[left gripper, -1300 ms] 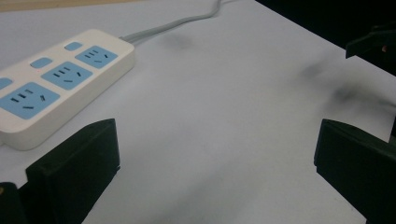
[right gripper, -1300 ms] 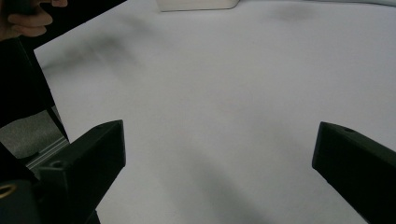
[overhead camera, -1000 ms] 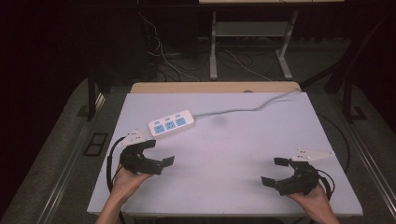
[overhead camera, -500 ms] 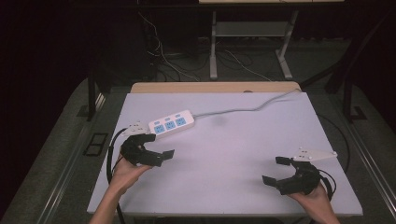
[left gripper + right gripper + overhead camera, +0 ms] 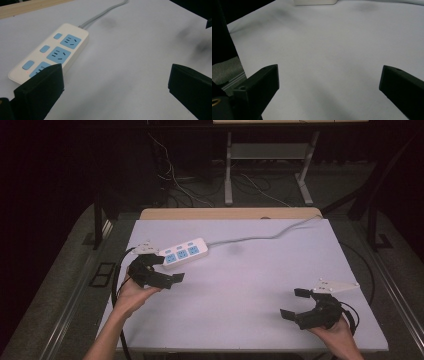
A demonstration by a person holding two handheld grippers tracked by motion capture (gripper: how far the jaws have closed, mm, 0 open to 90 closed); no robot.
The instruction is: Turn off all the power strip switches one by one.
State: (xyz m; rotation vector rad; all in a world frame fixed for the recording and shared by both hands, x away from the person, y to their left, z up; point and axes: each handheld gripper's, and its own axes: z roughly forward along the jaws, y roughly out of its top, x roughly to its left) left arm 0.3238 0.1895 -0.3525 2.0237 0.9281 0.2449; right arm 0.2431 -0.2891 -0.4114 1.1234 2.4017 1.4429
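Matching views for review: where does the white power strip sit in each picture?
High view: power strip at upper left of the table, just beyond the left gripper.
Left gripper view: left side, partly behind the left finger.
Right gripper view: its end at the top edge.
Shared landmark: its grey cable.

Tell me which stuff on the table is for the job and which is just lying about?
For the job:
- power strip, white with blue sockets, near the left tongs
- its grey cord, running to the table's far edge

Just lying about:
- floor cables behind the table
- metal frame at the back
- right tongs, open over bare table, far from the strip
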